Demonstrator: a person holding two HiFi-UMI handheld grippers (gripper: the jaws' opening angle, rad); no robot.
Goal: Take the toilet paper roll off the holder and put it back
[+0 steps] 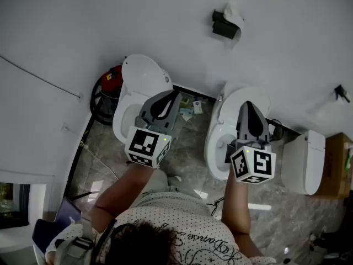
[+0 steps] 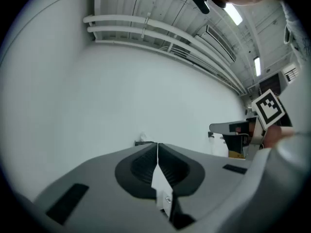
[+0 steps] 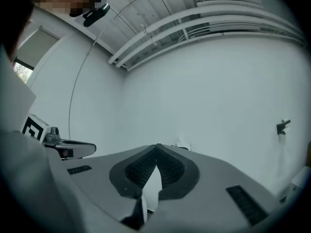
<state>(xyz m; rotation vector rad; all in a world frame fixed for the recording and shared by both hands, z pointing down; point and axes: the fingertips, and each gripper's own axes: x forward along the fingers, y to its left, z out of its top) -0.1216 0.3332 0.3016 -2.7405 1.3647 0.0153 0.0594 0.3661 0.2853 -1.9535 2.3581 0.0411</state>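
Toilet paper roll — white, with a loose, crumpled end on top — sits on its black wall holder at 1 o'clock in the head view, well apart from both grippers. The holder is the one container whose content is plain: it carries the roll.

Left to right across the head view:

- At 9 o'clock, a red canister ringed by a black hose stands on the floor just beside the left toilet.
- Left toilet: lid raised. The bowl is mostly hidden behind the left gripper, so its content cannot be told.
- Left gripper: jaws clenched tip to tip, nothing between them. In the left gripper view they aim at the white wall, with the holder just beyond the tips at 12 o'clock.
- Small packets lie on the floor between the two toilets.
- Right toilet: lid raised, bowl largely behind the right gripper.
- Right gripper: jaws likewise pressed together — empty. In the right gripper view the roll shows just past the tips at 1 o'clock.
- At 3 o'clock, a third white fixture, then a cardboard box at the frame edge; its content cannot be made out.
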